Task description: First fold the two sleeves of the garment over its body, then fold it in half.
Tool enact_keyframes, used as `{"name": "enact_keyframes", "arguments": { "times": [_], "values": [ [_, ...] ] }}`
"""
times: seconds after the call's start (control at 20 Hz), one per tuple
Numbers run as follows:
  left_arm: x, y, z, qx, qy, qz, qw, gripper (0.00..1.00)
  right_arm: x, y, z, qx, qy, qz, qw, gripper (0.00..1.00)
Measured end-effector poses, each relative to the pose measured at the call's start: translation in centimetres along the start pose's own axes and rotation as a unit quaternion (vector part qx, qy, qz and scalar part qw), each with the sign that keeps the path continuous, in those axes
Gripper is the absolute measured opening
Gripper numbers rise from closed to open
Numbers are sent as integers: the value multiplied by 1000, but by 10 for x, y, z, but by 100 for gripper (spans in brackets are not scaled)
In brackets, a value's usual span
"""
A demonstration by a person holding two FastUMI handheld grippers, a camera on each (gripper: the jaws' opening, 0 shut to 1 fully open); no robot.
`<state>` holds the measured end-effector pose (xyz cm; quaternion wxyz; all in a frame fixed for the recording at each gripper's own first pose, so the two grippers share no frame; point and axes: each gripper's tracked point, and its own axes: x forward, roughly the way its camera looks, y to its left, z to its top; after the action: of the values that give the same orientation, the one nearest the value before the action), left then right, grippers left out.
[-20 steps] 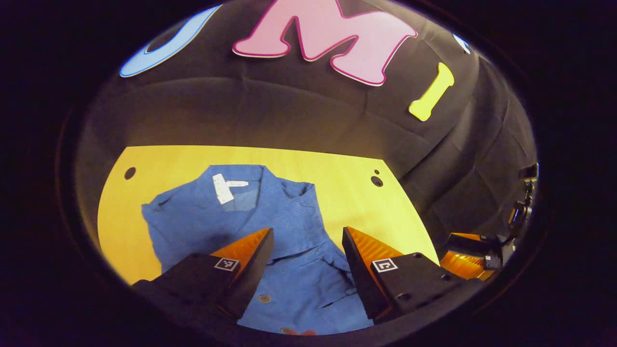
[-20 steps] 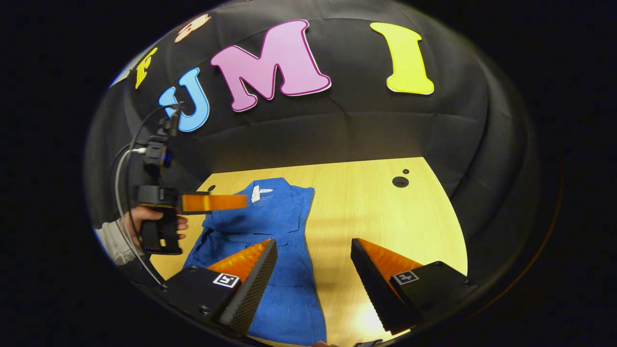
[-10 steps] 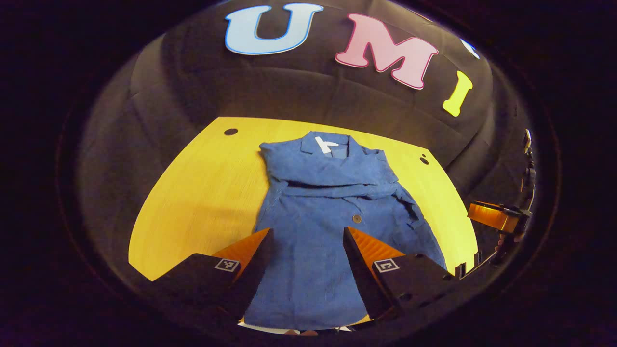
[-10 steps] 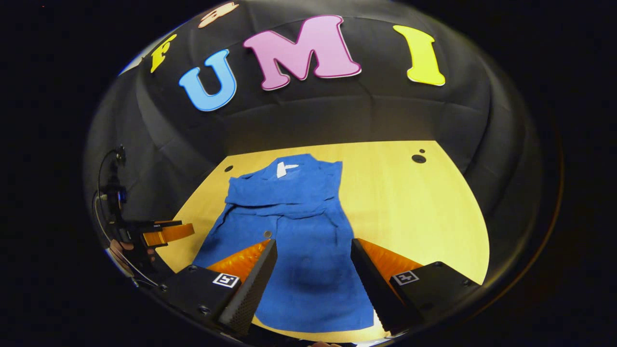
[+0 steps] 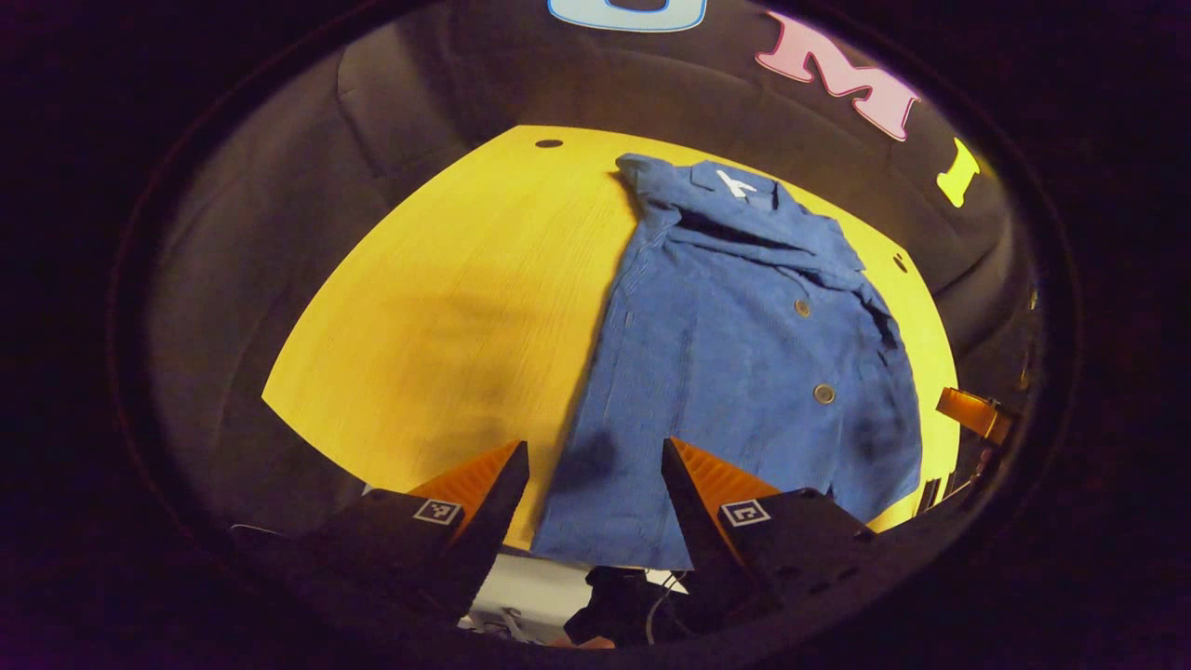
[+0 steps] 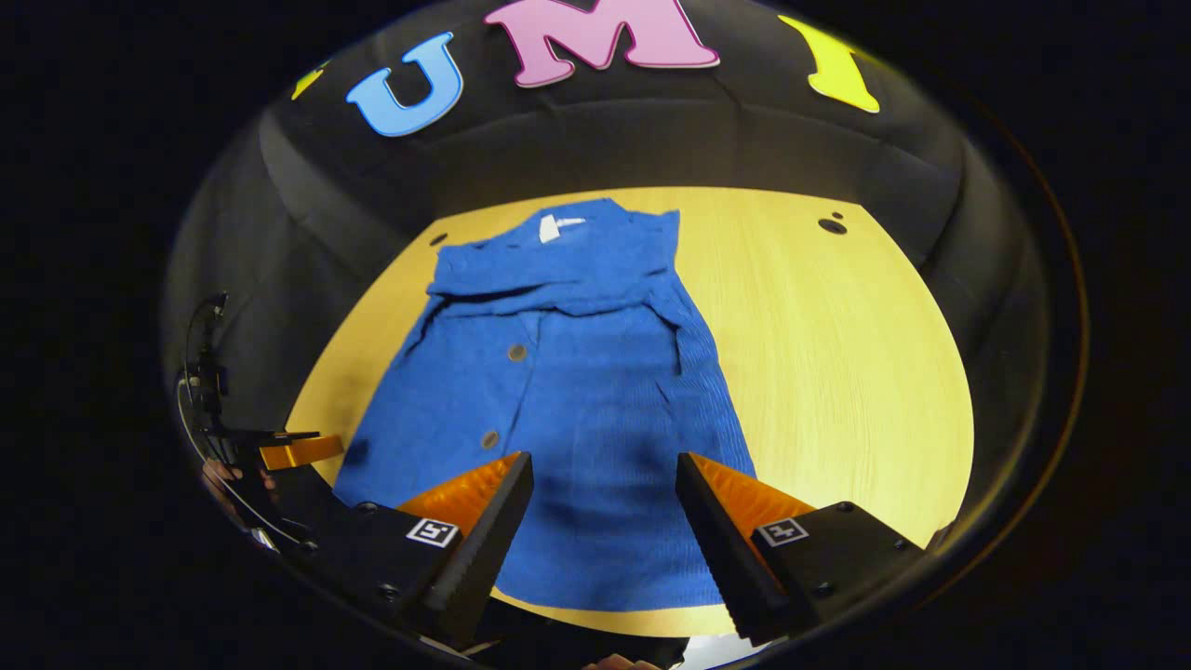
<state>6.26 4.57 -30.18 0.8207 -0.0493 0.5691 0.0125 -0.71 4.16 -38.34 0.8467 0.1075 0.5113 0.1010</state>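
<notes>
A blue buttoned shirt (image 5: pixel 744 354) lies flat on the wooden table (image 5: pixel 447 307), collar at the far end, both sleeves folded across its chest. In the right gripper view the same shirt (image 6: pixel 568 391) stretches toward me, hem nearest. My left gripper (image 5: pixel 594 465) hovers open above the hem's left corner, nothing between its fingers. My right gripper (image 6: pixel 603 475) is open over the hem's right part, also holding nothing. The left gripper (image 6: pixel 288 453) appears at the left edge of the right gripper view, held by a hand; the right gripper (image 5: pixel 972 414) shows at the right edge of the left gripper view.
Bare tabletop (image 6: pixel 837 372) lies to the right of the shirt, and more table on its left. Small dark holes (image 6: pixel 831 225) mark the table's far corners. The near table edge (image 6: pixel 642 622) runs just under the hem. Black cloth walls surround the table.
Both grippers have pulled back from the collar end toward the hem and risen, staying open. The shirt now shows full length with sleeves folded across it.
</notes>
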Motion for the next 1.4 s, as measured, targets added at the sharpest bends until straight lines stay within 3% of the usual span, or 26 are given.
{"name": "enact_keyframes", "arguments": {
  "times": [0.2, 0.25, 0.3, 0.55, 0.95, 1.25, 1.4],
  "values": [
    [9, 7, -33, 5, 53, 21, 998, 80, 1, -38, -37, 16, 47, -40, 998, 100],
    [10, 5, -37, 10, 60, 21, 998, 87, 4, -45, -48, 18, 62, -50, 997, 99],
    [12, 2, -41, 12, 68, 18, 997, 84, 3, -53, -58, 19, 74, -59, 995, 100],
    [18, -2, -44, 27, 89, 32, 995, 84, 2, -82, -97, 20, 137, -92, 986, 100],
    [19, 3, -46, 34, 102, 59, 992, 88, 9, -87, -105, 9, 164, -98, 982, 99],
    [21, 3, -46, 21, 114, 48, 992, 87, 9, -85, -105, 3, 173, -100, 980, 99],
    [18, 11, -45, 15, 115, 59, 991, 88, 9, -85, -106, 2, 172, -97, 980, 100]
  ]
}}
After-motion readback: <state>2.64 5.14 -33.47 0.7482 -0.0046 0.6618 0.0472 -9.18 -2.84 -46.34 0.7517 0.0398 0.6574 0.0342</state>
